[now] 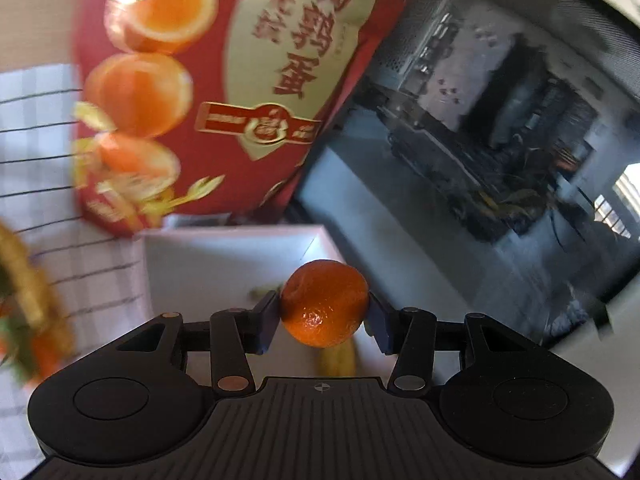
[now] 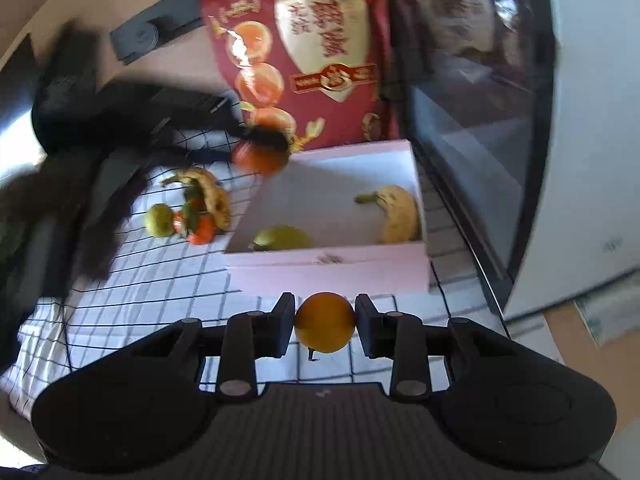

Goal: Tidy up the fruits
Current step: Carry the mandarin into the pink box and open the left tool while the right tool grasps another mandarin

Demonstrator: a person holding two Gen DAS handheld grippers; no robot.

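My left gripper (image 1: pixel 325 314) is shut on a mandarin (image 1: pixel 320 300) and holds it above the white box (image 1: pixel 224 256); a banana (image 1: pixel 338 360) shows below it. In the right wrist view that arm is a dark blur, with its mandarin (image 2: pixel 260 158) over the box's far left corner. My right gripper (image 2: pixel 325 320) is shut on a small smooth orange fruit (image 2: pixel 326 332), just in front of the box's near wall (image 2: pixel 328 270). Inside the box lie a banana (image 2: pixel 400 216) and a green fruit (image 2: pixel 282 238).
On the checked cloth (image 2: pixel 160 280) left of the box lie a green fruit (image 2: pixel 160 220), a spotted banana (image 2: pixel 212 196) and leafy tangerines (image 2: pixel 202 230). A red snack bag (image 2: pixel 320 60) stands behind the box. A glass-fronted appliance (image 2: pixel 480 128) closes off the right side.
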